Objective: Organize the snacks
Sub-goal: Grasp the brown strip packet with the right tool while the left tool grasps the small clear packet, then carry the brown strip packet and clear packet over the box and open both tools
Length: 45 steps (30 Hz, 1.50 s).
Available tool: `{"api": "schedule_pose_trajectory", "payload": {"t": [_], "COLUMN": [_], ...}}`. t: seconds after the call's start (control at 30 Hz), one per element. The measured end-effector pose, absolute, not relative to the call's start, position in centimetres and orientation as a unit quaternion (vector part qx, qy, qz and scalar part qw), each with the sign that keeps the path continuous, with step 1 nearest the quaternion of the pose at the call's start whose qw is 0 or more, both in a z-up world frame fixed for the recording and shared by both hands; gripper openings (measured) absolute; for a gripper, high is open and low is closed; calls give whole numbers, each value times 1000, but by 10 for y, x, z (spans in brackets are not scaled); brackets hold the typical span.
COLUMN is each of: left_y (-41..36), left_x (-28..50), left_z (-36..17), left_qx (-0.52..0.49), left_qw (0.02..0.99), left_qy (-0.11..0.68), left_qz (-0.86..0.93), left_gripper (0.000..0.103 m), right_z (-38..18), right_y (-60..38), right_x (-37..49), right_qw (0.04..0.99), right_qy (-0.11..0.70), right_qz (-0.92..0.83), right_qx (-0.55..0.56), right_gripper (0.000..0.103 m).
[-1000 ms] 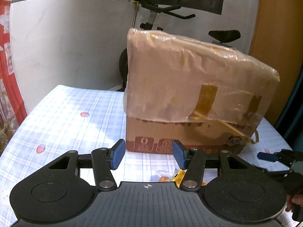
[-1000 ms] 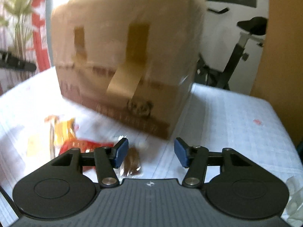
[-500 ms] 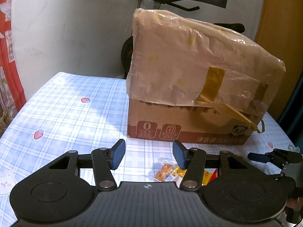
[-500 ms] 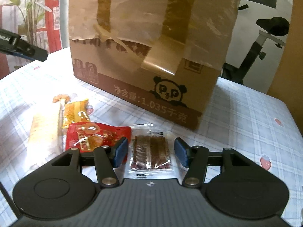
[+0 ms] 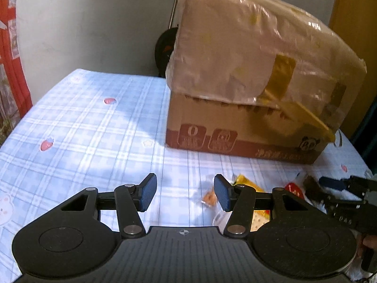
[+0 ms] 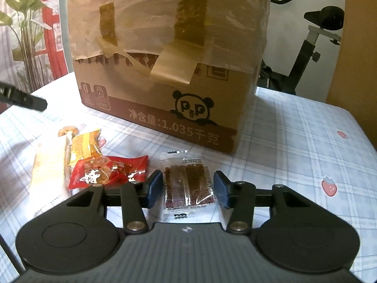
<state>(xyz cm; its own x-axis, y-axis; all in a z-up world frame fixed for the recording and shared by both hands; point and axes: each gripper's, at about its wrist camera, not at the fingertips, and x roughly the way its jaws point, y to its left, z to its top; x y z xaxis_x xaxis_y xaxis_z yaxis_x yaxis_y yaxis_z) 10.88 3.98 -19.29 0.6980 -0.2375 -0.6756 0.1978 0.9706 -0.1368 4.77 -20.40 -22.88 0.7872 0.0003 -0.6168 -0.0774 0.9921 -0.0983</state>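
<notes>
Snacks lie on the checked tablecloth [image 6: 294,127] before the cardboard box [image 6: 165,70]; right gripper [image 6: 188,188], now steady, is closing around the clear brown-strip packet [image 6: 188,184], not yet pinched, while left gripper [image 5: 185,192] has dropped lower, half-open and empty.

This looked like a home: a strawberry-print checked tablecloth [image 6: 306,127] covered the table, an exercise bike [image 6: 313,44] stood behind it, and a potted plant [image 6: 23,23] stood beyond its left end
</notes>
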Motion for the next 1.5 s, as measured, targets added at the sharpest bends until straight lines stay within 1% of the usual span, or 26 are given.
{"api": "schedule_pose_trajectory", "payload": {"t": [0.07, 0.33, 0.4, 0.5, 0.53, 0.57, 0.63, 0.9, 1.33, 1.43, 1.5], "left_y": [37, 15, 10, 8, 7, 6, 6, 15, 15, 10, 10], "left_x": [111, 124, 128, 134, 136, 135, 133, 133, 131, 131, 128], "left_z": [-198, -214, -219, -226, -228, -229, -230, -231, -234, -229, -224], "left_qx": [-23, 10, 17, 20, 22, 28, 35, 8, 0, 22, 27], "left_qw": [918, 907, 903, 900, 897, 900, 903, 907, 908, 903, 906], "left_qy": [376, 390, 397, 406, 411, 405, 401, 394, 392, 403, 395], "left_qz": [-124, -159, -161, -159, -160, -156, -152, -148, -146, -143, -149], "left_gripper": [52, 52, 51, 38, 30, 25, 20, 20, 20, 20, 20], "right_z": [-229, -229, -229, -229, -229, -229, -229, -229, -229, -229, -228], "right_y": [-203, -203, -203, -203, -203, -203, -203, -202, -206, -204, -204], "right_x": [47, 47, 47, 47, 47, 47, 47, 48, 52, 49, 45], "right_qw": [944, 944, 944, 944, 944, 944, 944, 944, 944, 946, 948], "right_qy": [325, 324, 324, 324, 324, 324, 323, 324, 324, 319, 313], "right_qz": [21, 23, 23, 23, 23, 23, 23, 23, 28, 25, 21], "right_qx": [-60, -62, -62, -62, -62, -62, -61, -62, -50, -54, -53], "right_gripper": [48, 48, 48, 48, 48, 48, 48, 48, 48, 44, 42]}}
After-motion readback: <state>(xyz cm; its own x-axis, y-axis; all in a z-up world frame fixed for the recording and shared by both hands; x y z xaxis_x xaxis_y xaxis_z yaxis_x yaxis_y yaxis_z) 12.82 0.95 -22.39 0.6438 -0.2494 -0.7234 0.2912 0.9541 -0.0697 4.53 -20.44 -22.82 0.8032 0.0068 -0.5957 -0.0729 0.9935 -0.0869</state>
